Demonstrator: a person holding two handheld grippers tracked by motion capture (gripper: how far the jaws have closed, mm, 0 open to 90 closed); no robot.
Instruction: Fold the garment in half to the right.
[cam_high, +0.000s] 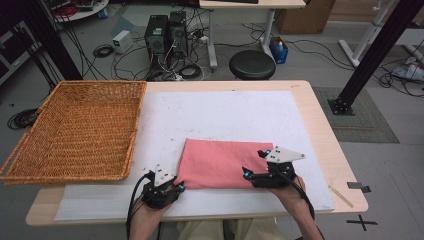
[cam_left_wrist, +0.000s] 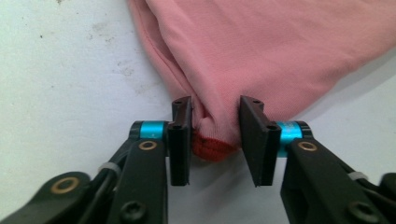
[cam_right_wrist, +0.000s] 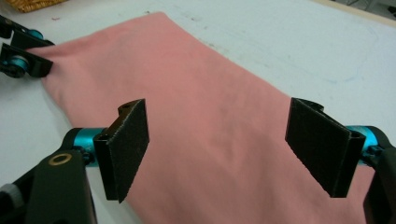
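Note:
A folded pink cloth (cam_high: 220, 162) lies flat on the white mat near the table's front edge. My left gripper (cam_high: 177, 188) is at the cloth's near-left corner. In the left gripper view its jaws (cam_left_wrist: 215, 102) press on the bunched corner of the pink cloth (cam_left_wrist: 261, 42), and a red hem sticks out between them. My right gripper (cam_high: 254, 162) hovers over the cloth's near-right part, wide open. Nothing sits between its pads (cam_right_wrist: 126, 140), and the cloth (cam_right_wrist: 215, 121) lies flat beneath them. The left gripper (cam_right_wrist: 45, 55) also appears far off in the right gripper view.
A large wicker basket (cam_high: 30, 150) sits at the table's left, overhanging the edge. The white mat (cam_high: 220, 112) covers most of the wooden table (cam_high: 325, 140). A black stool (cam_high: 252, 64), computers and cables stand on the floor beyond.

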